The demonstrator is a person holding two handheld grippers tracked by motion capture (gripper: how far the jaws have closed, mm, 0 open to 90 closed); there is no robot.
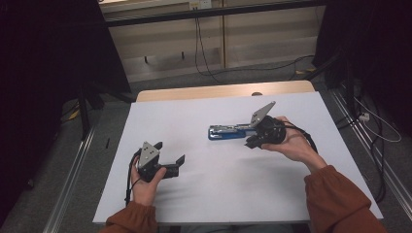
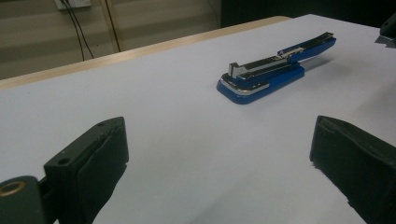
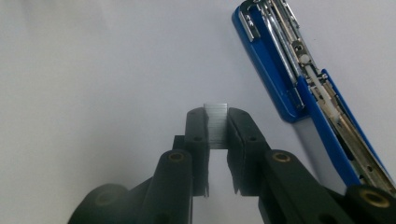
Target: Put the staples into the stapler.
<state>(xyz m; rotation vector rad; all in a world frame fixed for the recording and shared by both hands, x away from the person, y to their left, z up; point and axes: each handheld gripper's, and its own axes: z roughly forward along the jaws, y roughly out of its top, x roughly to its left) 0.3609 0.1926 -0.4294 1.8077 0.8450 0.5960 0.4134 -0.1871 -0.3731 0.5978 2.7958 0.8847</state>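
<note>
White table (image 1: 218, 194): the work surface, with a wooden edge along its far side. Blue stapler (image 1: 228, 132) lies right of centre on it, top arm swung open and the metal magazine exposed (image 3: 299, 70). Left gripper (image 1: 170, 162) sits low at the near left, jaws spread wide with nothing between them, well apart from the stapler. Right gripper (image 3: 216, 133) is just beside the stapler's near end, jaws narrow and clamped on a strip of staples (image 3: 216, 126), which stands between the pads above the table.
</note>
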